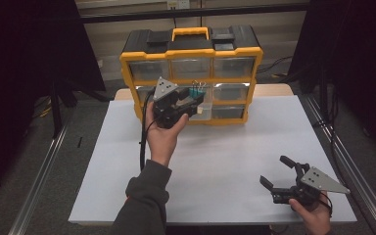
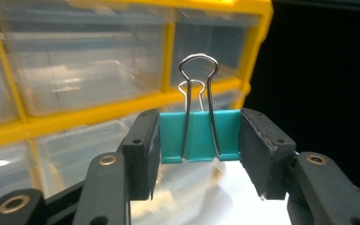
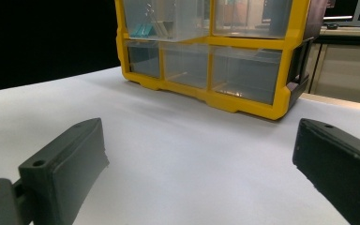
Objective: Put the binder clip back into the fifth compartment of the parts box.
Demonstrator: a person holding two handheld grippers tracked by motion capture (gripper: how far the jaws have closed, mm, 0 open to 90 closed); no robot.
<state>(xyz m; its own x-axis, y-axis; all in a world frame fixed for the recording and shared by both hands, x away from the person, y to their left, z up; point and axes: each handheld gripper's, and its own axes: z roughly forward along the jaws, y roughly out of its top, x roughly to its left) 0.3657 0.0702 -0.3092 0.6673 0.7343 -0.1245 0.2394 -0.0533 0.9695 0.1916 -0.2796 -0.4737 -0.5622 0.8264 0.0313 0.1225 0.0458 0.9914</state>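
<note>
Clamped: left gripper (image 2: 199,140) on teal steel binder clip (image 2: 200,136), at twelve o'clock before glossy yellow plastic drawer cabinet (image 1: 191,73); right gripper (image 1: 280,172) gaped apart.

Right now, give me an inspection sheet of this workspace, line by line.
Surface: white table top, bare in the middle.
Job's things: teal binder clip, wire handles up; yellow drawer organizer at the far edge, one middle drawer pulled out.
Clutter: nothing seen.
Grippers: left gripper shut on the binder clip, raised before the organizer; right gripper open, low over the table.
Cables: black cable trailing from the left gripper.
Surroundings: dark curtains, metal rails beside the table.
</note>
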